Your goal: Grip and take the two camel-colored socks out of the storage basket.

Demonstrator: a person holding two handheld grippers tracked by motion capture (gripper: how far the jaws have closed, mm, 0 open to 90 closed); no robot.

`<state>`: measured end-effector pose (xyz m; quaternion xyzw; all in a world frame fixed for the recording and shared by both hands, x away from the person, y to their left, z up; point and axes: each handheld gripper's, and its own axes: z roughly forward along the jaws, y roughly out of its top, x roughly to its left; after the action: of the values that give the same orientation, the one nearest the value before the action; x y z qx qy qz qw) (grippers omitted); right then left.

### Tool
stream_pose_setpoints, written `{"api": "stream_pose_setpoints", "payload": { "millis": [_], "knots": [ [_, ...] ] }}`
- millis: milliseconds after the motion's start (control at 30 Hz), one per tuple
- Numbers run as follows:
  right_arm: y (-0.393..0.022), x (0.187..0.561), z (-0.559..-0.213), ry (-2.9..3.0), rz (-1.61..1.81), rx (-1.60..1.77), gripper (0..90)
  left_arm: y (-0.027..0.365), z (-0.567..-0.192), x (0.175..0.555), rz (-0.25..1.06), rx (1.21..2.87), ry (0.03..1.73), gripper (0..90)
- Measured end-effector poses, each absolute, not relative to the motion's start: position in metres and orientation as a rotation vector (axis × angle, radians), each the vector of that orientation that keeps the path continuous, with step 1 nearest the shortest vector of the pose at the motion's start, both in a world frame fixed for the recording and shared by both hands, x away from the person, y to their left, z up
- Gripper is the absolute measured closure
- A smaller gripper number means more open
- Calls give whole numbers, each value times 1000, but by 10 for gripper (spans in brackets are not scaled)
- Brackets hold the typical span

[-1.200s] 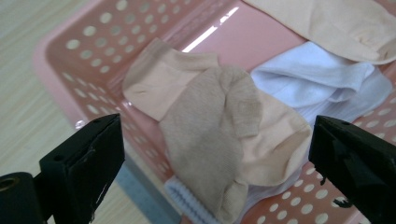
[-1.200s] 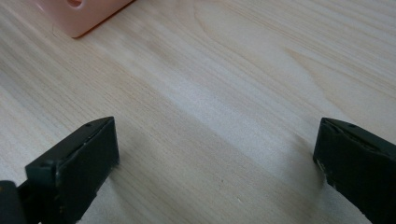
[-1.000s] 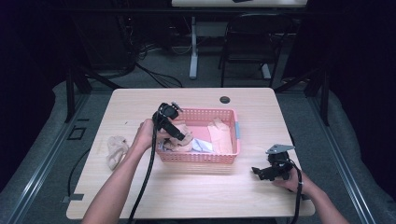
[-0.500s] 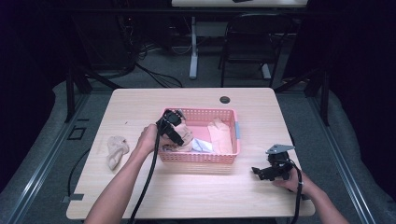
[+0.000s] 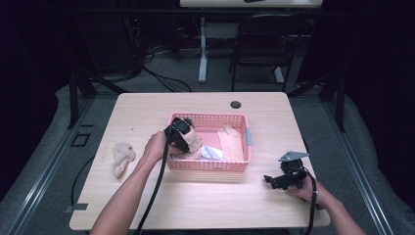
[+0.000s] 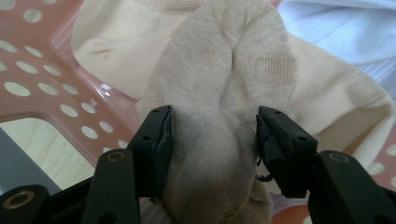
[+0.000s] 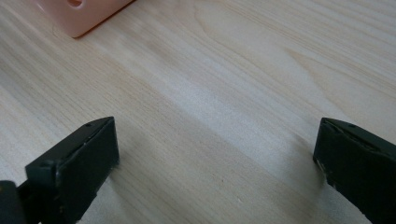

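High view: fixed above the person's side, facing forward and down; takes in the whole table [image 5: 205, 205], far off.
Left gripper view: rides the left gripper [image 6: 212, 126], looks along its jaws down into the pink basket [image 6: 56, 93]; very close on a beige sock [image 6: 219, 84].
Right gripper view: rides the right gripper [image 7: 215, 163], low over the tabletop, facing toward the basket corner [image 7: 79, 14].
Shared: basket [image 5: 208, 164] and sock [image 5: 193, 144] appear in high and left views; basket and tabletop in high and right.

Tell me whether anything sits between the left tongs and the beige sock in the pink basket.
Nothing visible does. The left tongs have just been closing around a raised fold of the beige sock, both pads against the fabric, inside the pink basket.
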<state>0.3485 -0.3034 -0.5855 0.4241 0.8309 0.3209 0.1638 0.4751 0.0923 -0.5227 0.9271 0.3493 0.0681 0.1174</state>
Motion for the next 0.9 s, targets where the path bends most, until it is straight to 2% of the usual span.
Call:
{"api": "stream_pose_setpoints", "payload": {
  "millis": [200, 567, 900],
  "knots": [
    [-303, 348, -585, 2369, 914, 1209, 0, 90, -523, 474, 220, 2738, 1025, 516],
    [-304, 348, -585, 2371, 914, 1207, 0, 87, -521, 471, 210, 2774, 1009, 749],
    [-304, 348, -585, 2372, 913, 1207, 0, 91, -507, 467, 234, 2724, 991, 767]
  ]
}}
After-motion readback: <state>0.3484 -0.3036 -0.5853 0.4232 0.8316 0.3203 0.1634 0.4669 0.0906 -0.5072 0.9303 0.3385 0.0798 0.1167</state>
